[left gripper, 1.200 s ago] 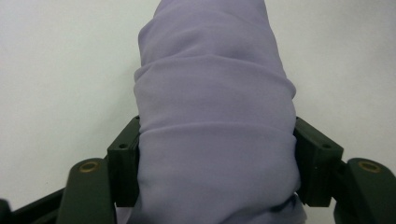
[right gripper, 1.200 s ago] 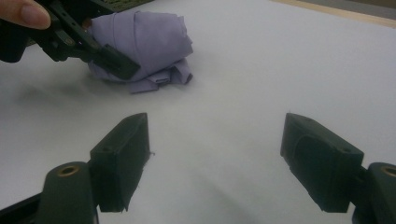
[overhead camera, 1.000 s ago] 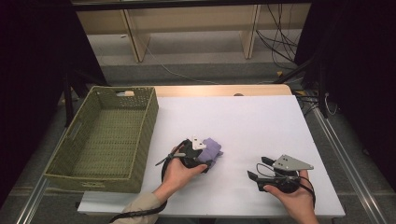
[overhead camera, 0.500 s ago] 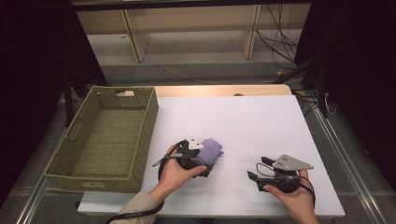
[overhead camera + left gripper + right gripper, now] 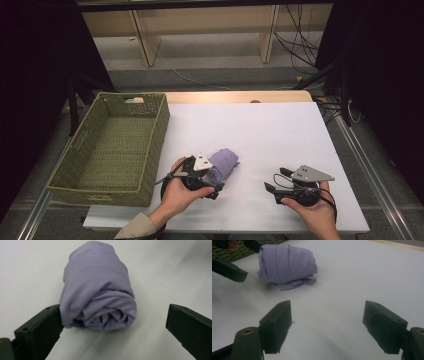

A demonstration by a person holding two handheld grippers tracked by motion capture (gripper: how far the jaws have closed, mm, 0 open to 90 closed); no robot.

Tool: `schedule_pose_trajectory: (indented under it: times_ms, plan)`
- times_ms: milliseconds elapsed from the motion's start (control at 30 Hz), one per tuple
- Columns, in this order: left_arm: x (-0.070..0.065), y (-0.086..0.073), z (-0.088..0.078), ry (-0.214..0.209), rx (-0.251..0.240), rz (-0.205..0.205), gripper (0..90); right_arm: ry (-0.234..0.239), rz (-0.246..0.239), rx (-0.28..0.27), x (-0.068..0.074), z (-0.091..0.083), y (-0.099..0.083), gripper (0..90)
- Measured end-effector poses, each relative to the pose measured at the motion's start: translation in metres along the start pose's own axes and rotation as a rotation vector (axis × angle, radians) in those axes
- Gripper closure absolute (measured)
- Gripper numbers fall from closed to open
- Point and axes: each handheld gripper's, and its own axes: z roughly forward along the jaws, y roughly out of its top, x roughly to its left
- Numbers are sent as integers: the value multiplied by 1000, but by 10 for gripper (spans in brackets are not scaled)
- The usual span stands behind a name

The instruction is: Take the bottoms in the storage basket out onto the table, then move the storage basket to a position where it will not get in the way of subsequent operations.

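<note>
left tool [image 5: 212, 182]: just opening, wide | purple cloth roll [image 5: 97, 295]: between jaws, on table [image 5: 280, 135]

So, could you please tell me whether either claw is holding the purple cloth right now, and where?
Nothing is held. The left claw has just been opening around the rolled purple cloth without gripping it; the right claw is open over the bare table.
</note>
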Motion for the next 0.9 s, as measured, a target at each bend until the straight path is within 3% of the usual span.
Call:
schedule_pose_trajectory:
  times_ms: [300, 600, 900]
  plan:
    - [-3, -3, -16, -10, -37, 15, 28, -16, 4, 8, 2, 1, 0, 233]
    - [2, -14, -32, 26, -65, -11, 41, -8, -1, 2, 2, 0, -1, 233]
    - [2, -15, -35, 19, -85, -28, 54, -10, -4, 4, 2, 0, 0, 233]
